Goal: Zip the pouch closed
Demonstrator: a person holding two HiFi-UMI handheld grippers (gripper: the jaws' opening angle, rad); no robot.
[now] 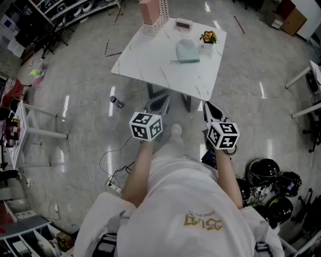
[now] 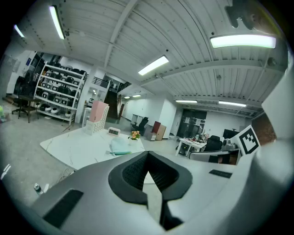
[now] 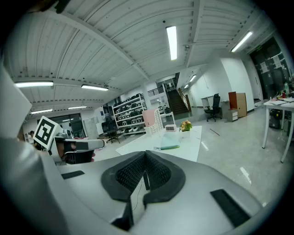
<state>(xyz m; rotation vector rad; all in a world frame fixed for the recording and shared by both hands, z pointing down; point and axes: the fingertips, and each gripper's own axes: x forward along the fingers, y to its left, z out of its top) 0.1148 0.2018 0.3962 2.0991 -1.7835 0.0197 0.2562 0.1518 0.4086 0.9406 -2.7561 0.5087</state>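
The pale teal pouch (image 1: 188,51) lies flat on the white marble table (image 1: 150,60), well ahead of both grippers. In the left gripper view the pouch (image 2: 120,147) is small and distant, and the same holds for the pouch (image 3: 167,147) in the right gripper view. My left gripper (image 1: 159,105) is held over the floor short of the table's near edge, jaws shut with nothing between them. Beside it my right gripper (image 1: 210,110) hangs at the same height, also shut and empty. Each gripper's own view shows the jaws closed: left gripper (image 2: 147,158), right gripper (image 3: 146,158).
On the table stand a pink organiser (image 1: 153,12), a small clock (image 1: 183,23) and a flower pot (image 1: 208,37). A bottle (image 1: 116,102) and cables lie on the floor by the table legs. Dark helmets (image 1: 273,185) sit at lower right; a white table (image 1: 25,133) stands left.
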